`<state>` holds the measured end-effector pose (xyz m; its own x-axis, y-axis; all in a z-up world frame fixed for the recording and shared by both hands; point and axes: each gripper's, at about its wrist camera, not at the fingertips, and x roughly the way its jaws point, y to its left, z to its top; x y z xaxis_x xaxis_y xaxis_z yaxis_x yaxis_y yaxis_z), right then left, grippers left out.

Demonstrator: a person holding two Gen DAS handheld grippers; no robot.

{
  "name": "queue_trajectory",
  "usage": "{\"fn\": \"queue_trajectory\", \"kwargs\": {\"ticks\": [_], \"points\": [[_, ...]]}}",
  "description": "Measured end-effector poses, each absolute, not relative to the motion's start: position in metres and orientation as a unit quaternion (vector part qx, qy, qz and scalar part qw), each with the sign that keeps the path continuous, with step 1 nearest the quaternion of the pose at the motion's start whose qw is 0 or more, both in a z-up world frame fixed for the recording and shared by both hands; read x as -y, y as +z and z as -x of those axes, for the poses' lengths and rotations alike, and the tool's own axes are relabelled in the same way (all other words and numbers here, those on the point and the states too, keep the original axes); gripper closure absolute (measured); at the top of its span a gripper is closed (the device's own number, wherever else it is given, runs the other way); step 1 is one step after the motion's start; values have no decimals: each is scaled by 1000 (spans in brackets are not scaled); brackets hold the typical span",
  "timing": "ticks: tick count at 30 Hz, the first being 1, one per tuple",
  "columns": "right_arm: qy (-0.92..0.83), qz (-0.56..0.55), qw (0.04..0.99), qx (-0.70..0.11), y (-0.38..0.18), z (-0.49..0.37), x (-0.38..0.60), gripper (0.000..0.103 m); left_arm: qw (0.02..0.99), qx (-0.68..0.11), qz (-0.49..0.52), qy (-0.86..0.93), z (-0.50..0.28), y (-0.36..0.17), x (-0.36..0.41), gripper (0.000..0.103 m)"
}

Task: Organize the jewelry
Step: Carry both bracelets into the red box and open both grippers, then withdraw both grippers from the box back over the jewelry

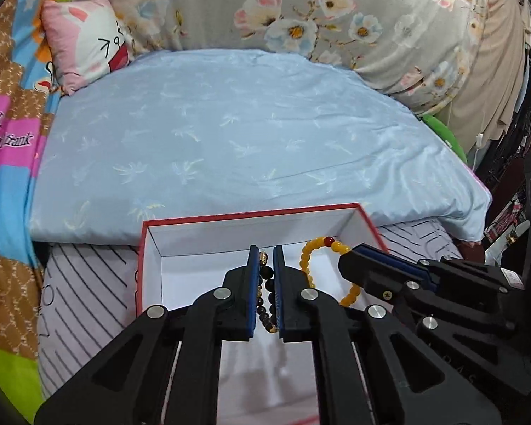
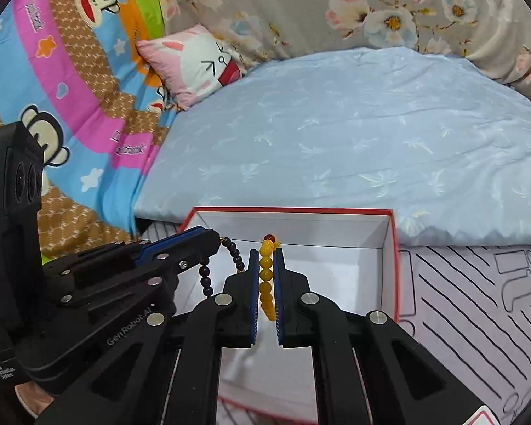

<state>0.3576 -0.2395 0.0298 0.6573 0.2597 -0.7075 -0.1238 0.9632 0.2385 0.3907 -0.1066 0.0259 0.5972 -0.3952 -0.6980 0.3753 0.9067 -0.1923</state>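
A red-edged box with a white inside (image 1: 152,269) (image 2: 389,269) lies open on the bed in front of both grippers. My left gripper (image 1: 266,251) is shut on a dark bead bracelet (image 1: 267,297) and holds it over the box; the bracelet also shows in the right wrist view (image 2: 235,253), hanging from the left gripper (image 2: 217,239). My right gripper (image 2: 266,253) is shut on a yellow bead bracelet (image 2: 266,272) with one red bead, also over the box. In the left wrist view the yellow bracelet (image 1: 306,255) hangs from the right gripper (image 1: 350,253).
The box rests on a lilac striped sheet (image 2: 478,301). Behind it lie a folded light blue quilt (image 1: 230,134), a pink rabbit pillow (image 1: 88,42) and a grey floral blanket (image 1: 301,7). A colourful cartoon sheet (image 2: 70,71) covers the left side. Clutter stands at the right (image 1: 520,177).
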Motion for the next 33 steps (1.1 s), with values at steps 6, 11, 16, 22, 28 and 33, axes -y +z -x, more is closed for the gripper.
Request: {"fn": "queue_trajectory", "kwargs": {"ticks": [6, 11, 16, 22, 28, 33], "points": [[85, -72, 897, -428, 4, -386, 244, 96, 891, -403, 5, -210, -415, 6, 108, 96], [30, -33, 900, -434, -6, -392, 254, 86, 885, -422, 0, -198, -423, -4, 104, 68], [2, -26, 913, -406, 11, -370, 267, 68, 911, -382, -14, -153, -408, 13, 90, 36], [-1, -39, 920, -391, 27, -319, 274, 67, 929, -350, -47, -107, -369, 33, 75, 36], [2, -35, 924, -381, 36, -268, 263, 66, 935, -337, -61, -96, -320, 43, 69, 36], [2, -24, 928, -373, 41, -222, 251, 61, 937, -335, -53, -89, -280, 44, 63, 36]]}}
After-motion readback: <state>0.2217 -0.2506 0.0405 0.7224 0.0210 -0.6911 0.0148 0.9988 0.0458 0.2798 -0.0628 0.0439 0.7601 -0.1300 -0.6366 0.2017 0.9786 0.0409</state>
